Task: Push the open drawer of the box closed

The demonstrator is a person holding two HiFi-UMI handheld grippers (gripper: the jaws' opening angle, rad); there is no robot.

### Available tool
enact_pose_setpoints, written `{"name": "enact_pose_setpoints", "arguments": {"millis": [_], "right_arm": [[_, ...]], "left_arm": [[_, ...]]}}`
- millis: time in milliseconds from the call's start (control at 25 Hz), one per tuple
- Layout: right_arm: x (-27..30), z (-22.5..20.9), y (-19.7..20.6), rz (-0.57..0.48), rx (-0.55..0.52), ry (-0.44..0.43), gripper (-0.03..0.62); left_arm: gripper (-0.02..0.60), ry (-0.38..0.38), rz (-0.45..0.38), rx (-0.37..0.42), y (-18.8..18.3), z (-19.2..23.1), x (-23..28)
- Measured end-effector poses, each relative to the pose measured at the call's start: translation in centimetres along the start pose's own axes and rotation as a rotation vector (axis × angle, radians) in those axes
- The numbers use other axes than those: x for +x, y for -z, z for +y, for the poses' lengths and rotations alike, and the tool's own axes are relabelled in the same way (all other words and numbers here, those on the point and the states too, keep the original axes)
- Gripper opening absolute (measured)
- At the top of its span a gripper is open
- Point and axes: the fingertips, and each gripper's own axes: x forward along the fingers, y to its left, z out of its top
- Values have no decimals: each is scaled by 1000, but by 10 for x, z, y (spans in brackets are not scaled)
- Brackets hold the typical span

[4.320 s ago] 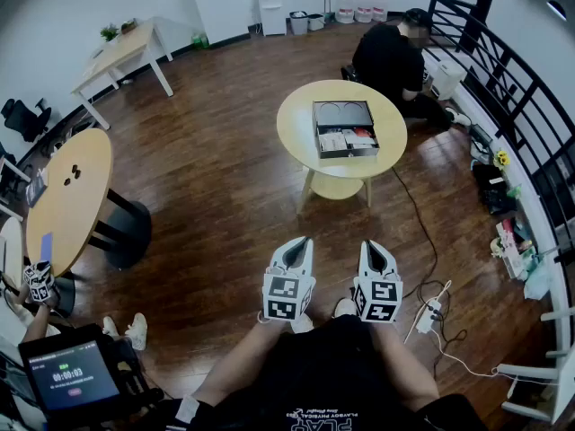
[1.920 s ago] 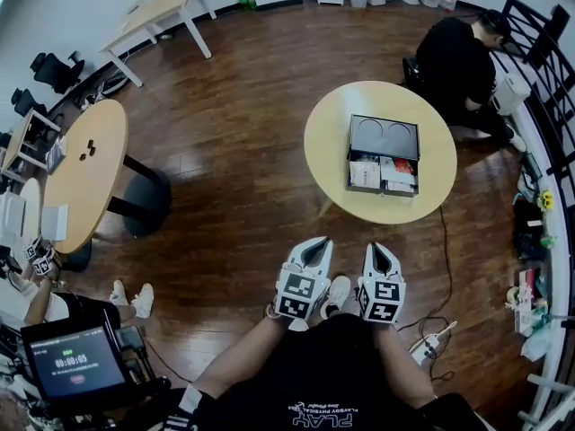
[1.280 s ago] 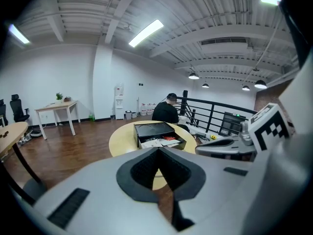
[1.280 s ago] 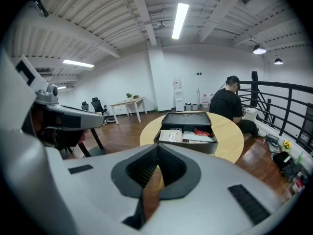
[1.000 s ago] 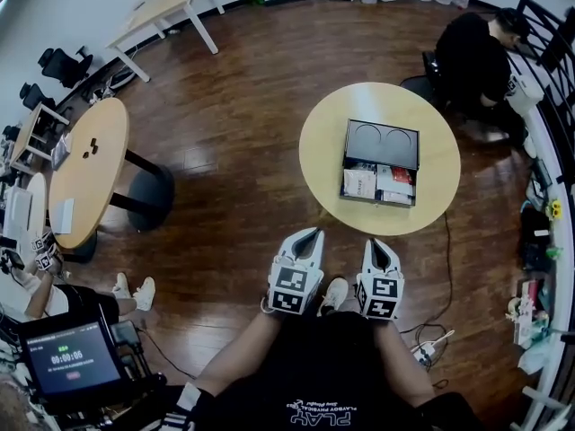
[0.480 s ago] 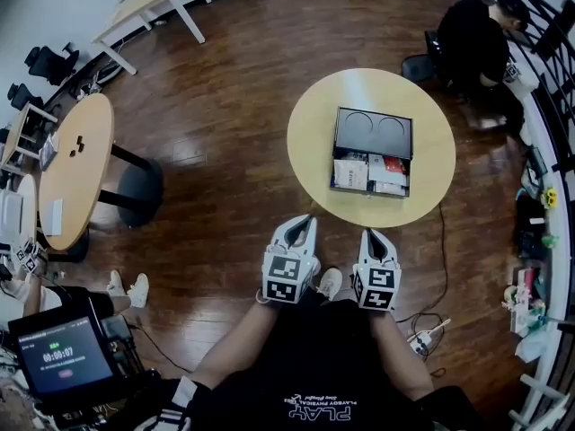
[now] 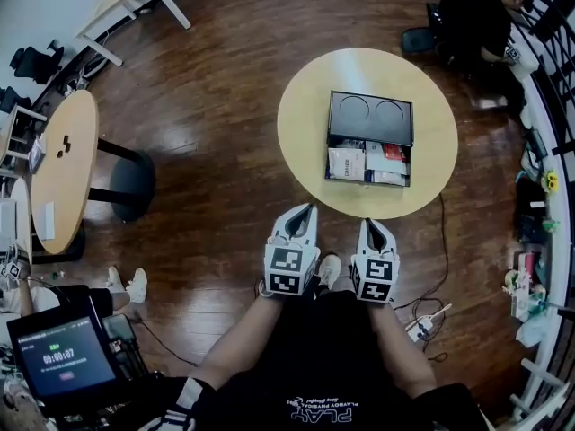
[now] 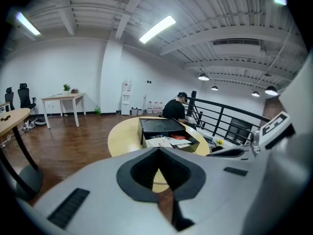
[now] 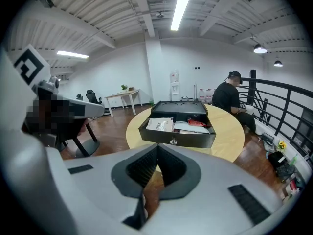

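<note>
A black box [image 7: 371, 118] lies on the round wooden table [image 7: 305, 124]. Its drawer [image 7: 368, 163] is pulled out toward me, with papers and packets inside. The drawer front with a small metal knob [image 9: 172, 141] faces the right gripper view. In the left gripper view the box [image 8: 161, 125] appears ahead and slightly right. Held side by side, my left gripper [image 7: 305, 211] and right gripper [image 7: 368, 225] hover over the floor just short of the table's near edge. Both are shut and hold nothing.
A person in black [image 7: 476, 12] sits beyond the table by a dark railing [image 7: 557, 79]. A cable and power strip [image 7: 420, 324] lie on the floor at my right. Another round table [image 7: 54, 173] stands at left, and a tablet [image 7: 61, 362] with a timer at lower left.
The round table and box have come closer to me and both grippers; the grippers now reach almost to the table's near edge. Their jaws have stayed shut.
</note>
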Motion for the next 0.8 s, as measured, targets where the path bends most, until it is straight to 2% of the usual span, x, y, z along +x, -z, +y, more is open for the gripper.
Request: {"name": "enact_pose_setpoints", "arguments": {"millis": [400,560,800], "right_arm": [[50,-21,10,69,-30,56,5],[63,-26,10,90,-21,64,5],[89,-34,15,139,-17,52,22]], "left_arm": [[-3,2,50,-29,31,14,31],[-3,16,56,-36,28,14,37],[-3,29,74,12,31,22,44]]}}
